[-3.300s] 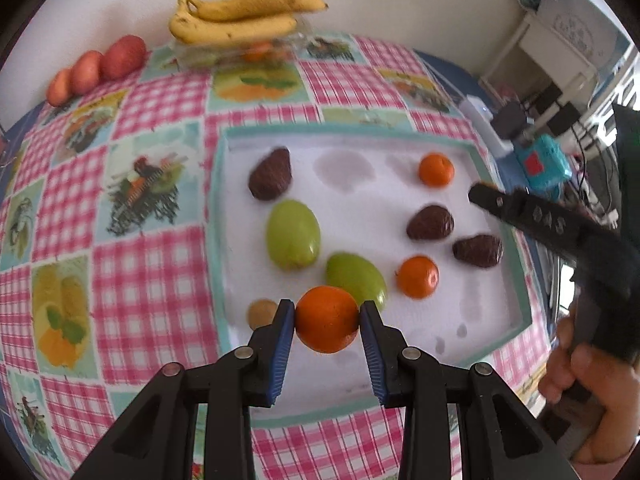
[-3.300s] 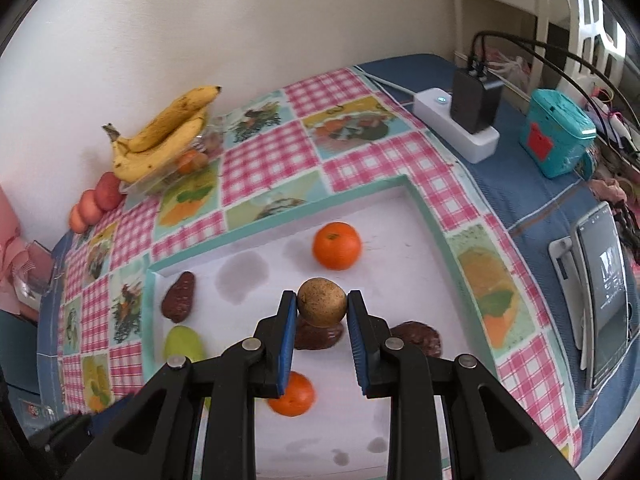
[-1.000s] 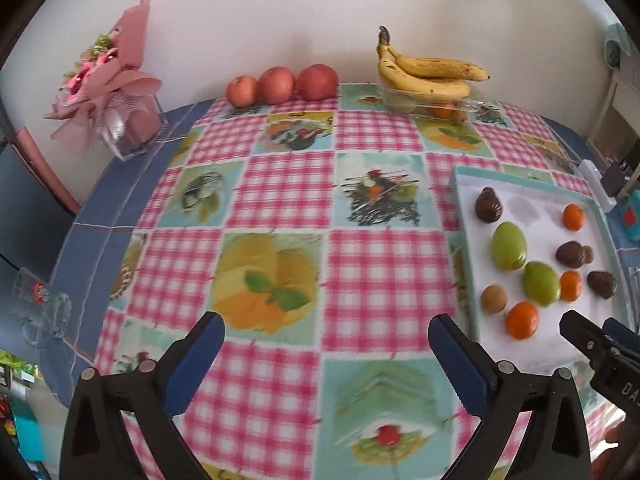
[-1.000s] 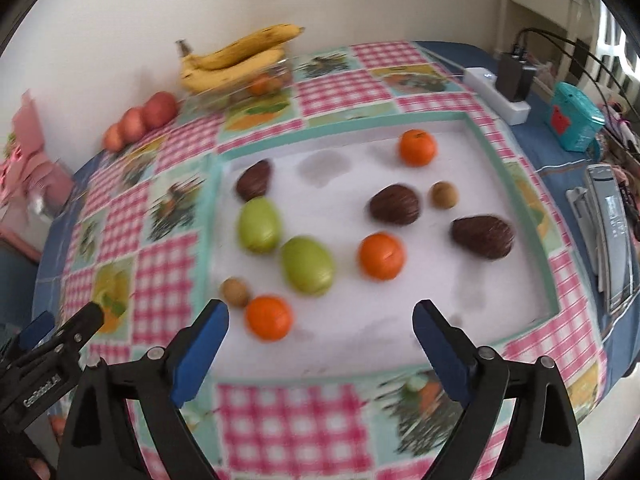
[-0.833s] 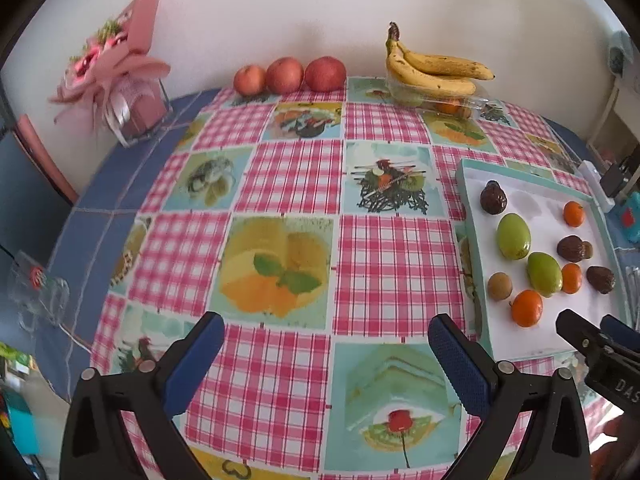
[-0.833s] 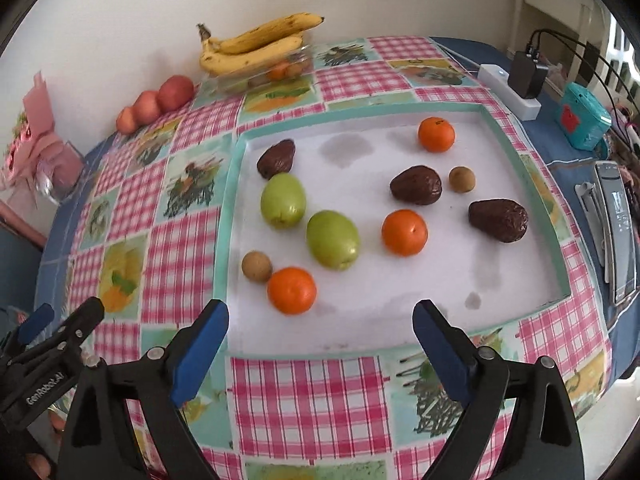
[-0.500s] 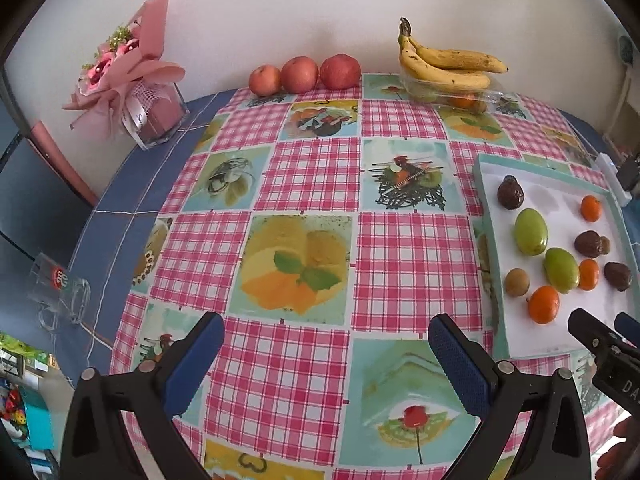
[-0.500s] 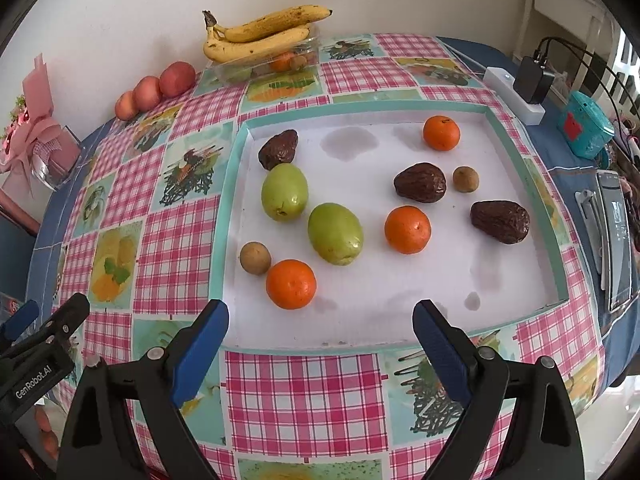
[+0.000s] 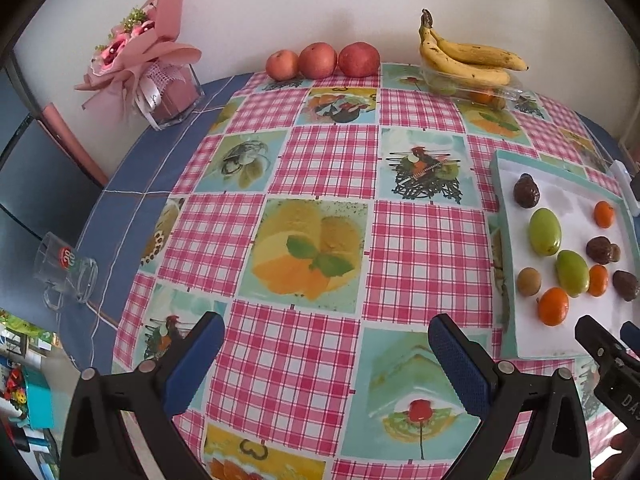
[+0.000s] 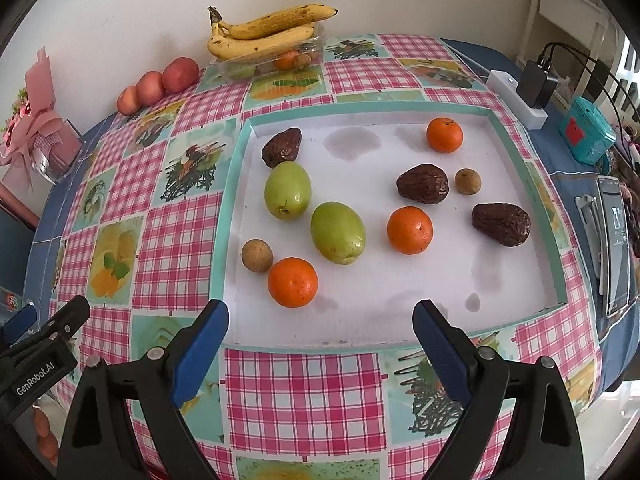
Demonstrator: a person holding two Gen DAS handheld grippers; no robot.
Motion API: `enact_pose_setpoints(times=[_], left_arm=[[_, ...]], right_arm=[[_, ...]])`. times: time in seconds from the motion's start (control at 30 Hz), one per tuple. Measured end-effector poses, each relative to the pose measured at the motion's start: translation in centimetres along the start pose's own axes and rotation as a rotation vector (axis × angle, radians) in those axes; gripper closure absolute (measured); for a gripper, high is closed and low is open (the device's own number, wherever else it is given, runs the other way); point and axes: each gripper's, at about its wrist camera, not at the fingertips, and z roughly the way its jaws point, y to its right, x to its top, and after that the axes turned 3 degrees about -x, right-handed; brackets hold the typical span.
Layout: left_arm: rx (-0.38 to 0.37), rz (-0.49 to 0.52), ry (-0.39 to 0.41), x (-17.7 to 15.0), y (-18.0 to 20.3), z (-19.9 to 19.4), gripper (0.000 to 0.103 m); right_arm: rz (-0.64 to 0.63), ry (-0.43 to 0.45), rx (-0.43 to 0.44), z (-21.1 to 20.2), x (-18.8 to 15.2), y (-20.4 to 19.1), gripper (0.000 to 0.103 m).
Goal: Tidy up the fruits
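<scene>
A white tray with a teal rim (image 10: 400, 108) (image 9: 505, 264) lies on the checked tablecloth. It holds three oranges (image 10: 293, 281), two green fruits (image 10: 338, 232), three dark wrinkled fruits (image 10: 423, 183) and two small brown fruits (image 10: 257, 255). My right gripper (image 10: 320, 336) is open and empty, above the tablecloth just in front of the tray. My left gripper (image 9: 326, 350) is open and empty, over the tablecloth to the left of the tray. The left gripper also shows at the right wrist view's left edge (image 10: 40, 344).
Bananas (image 10: 264, 32) on a clear box and three red apples (image 9: 320, 60) stand by the wall. A pink bouquet (image 9: 148, 56) and a glass mug (image 9: 68, 276) are at the left. A power strip (image 10: 516, 96), a teal box (image 10: 586, 134) and a phone (image 10: 614, 240) lie to the right.
Both grippers let go of the fruits they held, the orange and a small brown fruit, which now lie in the tray. Both opened wide and drew back; the left swung leftward.
</scene>
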Motion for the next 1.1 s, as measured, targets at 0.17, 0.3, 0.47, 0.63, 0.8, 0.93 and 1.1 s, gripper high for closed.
enact_pose_setpoints(times=[0.17,0.3,0.47,0.63,0.8,0.93,1.1], left_arm=[[-0.004,-0.008,-0.003,0.03,-0.1,0.05,0.0],[-0.009,-0.009,-0.01,-0.02,-0.08,0.12,0.0],[-0.014,-0.009,-0.01,-0.02,0.04,0.05,0.0],[-0.015,-0.01,-0.012,0.02,0.04,0.03,0.0],[-0.018,-0.011,-0.01,0.0,0.04,0.02,0.0],[-0.018,-0.013,-0.012,0.03,0.0,-0.01,0.0],[-0.019,-0.018,-0.013,0.0,-0.03,-0.06,0.0]], right_arm=[[-0.012,0.003,-0.007,-0.08,-0.01,-0.17,0.009],[-0.018,0.007,-0.009,-0.19,0.01,-0.28,0.009],[-0.022,0.005,-0.012,-0.11,0.01,-0.33,0.009],[-0.023,0.005,-0.012,-0.12,0.01,-0.33,0.009],[-0.024,0.004,-0.013,-0.07,0.05,-0.33,0.009],[-0.024,0.004,-0.013,-0.03,0.08,-0.35,0.009],[-0.028,0.001,-0.015,0.07,-0.01,-0.35,0.009]])
